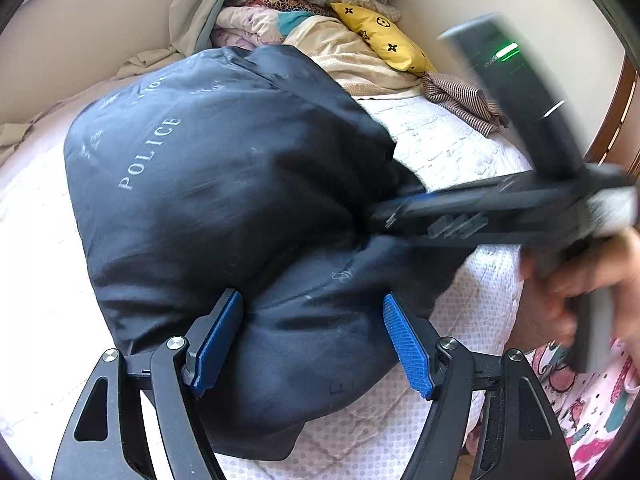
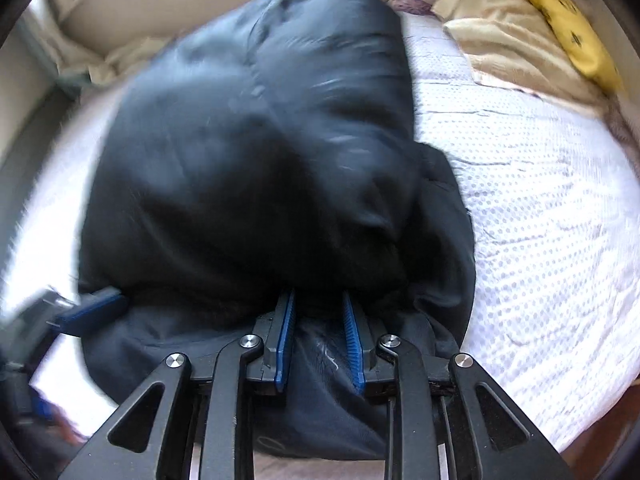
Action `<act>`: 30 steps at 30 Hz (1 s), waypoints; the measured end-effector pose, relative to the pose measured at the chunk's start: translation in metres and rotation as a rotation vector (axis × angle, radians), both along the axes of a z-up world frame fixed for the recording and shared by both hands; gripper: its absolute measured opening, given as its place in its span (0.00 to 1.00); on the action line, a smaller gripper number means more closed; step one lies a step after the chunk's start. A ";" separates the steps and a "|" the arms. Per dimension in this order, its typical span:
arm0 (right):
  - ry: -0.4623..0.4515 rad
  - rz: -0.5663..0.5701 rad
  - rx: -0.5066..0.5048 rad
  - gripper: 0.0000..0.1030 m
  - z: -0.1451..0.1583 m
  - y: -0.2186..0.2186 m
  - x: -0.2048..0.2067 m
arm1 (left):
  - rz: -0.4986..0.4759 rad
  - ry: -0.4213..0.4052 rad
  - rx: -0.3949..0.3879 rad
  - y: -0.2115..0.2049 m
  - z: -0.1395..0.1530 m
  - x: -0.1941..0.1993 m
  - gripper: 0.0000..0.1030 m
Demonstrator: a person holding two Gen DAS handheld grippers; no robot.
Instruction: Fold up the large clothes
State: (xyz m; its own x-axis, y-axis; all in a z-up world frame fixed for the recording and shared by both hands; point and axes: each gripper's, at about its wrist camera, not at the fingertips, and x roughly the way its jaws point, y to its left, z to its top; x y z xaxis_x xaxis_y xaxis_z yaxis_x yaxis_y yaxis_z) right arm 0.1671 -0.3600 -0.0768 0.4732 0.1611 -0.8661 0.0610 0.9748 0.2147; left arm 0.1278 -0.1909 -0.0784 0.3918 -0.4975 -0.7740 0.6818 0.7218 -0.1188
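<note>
Left wrist view: my left claw gapes wide over the near edge of the dark POLICE jacket, bunched on the white bed. My right claw is narrow — it seems to pinch a jacket fold, though blur leaves me unsure.

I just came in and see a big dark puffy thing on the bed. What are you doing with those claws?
A person is folding a big dark jacket marked POLICE on the white bedspread. The left claw is open around the jacket's near edge. The right claw looks nearly shut, pinching a fold of the fabric. The jacket is bunched up, not yet neatly folded.
</note>
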 end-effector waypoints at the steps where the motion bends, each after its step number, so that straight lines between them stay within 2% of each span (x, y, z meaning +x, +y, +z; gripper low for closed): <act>1: -0.036 0.001 0.052 0.34 0.011 -0.004 -0.006 | 0.003 0.000 -0.002 0.001 0.000 0.000 0.73; 4: -0.161 -0.005 0.092 0.50 0.045 -0.013 -0.023 | 0.011 0.006 -0.009 0.003 0.001 0.002 0.73; 7: -0.240 -0.030 0.097 0.56 0.067 -0.021 -0.030 | 0.013 0.004 -0.007 0.003 0.001 0.002 0.73; 9: -0.231 -0.047 0.111 0.61 0.071 -0.023 -0.023 | 0.013 0.001 -0.003 0.003 0.001 0.000 0.73; 13: -0.142 -0.064 0.137 0.73 0.073 -0.023 0.003 | 0.012 0.003 -0.005 0.003 0.002 0.000 0.73; 17: 0.017 -0.086 0.059 0.80 0.044 -0.033 0.036 | 0.013 0.018 -0.020 0.005 0.005 0.003 0.74; 21: 0.107 -0.076 0.044 0.93 0.005 -0.040 0.050 | 0.015 0.041 -0.044 0.008 0.008 0.006 0.74; 23: 0.127 -0.087 0.097 0.97 -0.018 -0.047 0.046 | 0.020 0.072 -0.082 0.012 0.013 0.008 0.74; 25: 0.165 -0.115 0.218 1.00 -0.039 -0.058 0.047 | 0.033 0.107 -0.119 0.019 0.022 0.012 0.74; 27: 0.172 -0.119 0.305 1.00 -0.046 -0.066 0.046 | 0.054 0.134 -0.152 0.030 0.032 0.019 0.75; 30: 0.164 -0.106 0.358 1.00 -0.049 -0.073 0.044 | 0.132 0.154 -0.226 0.059 0.049 0.035 0.84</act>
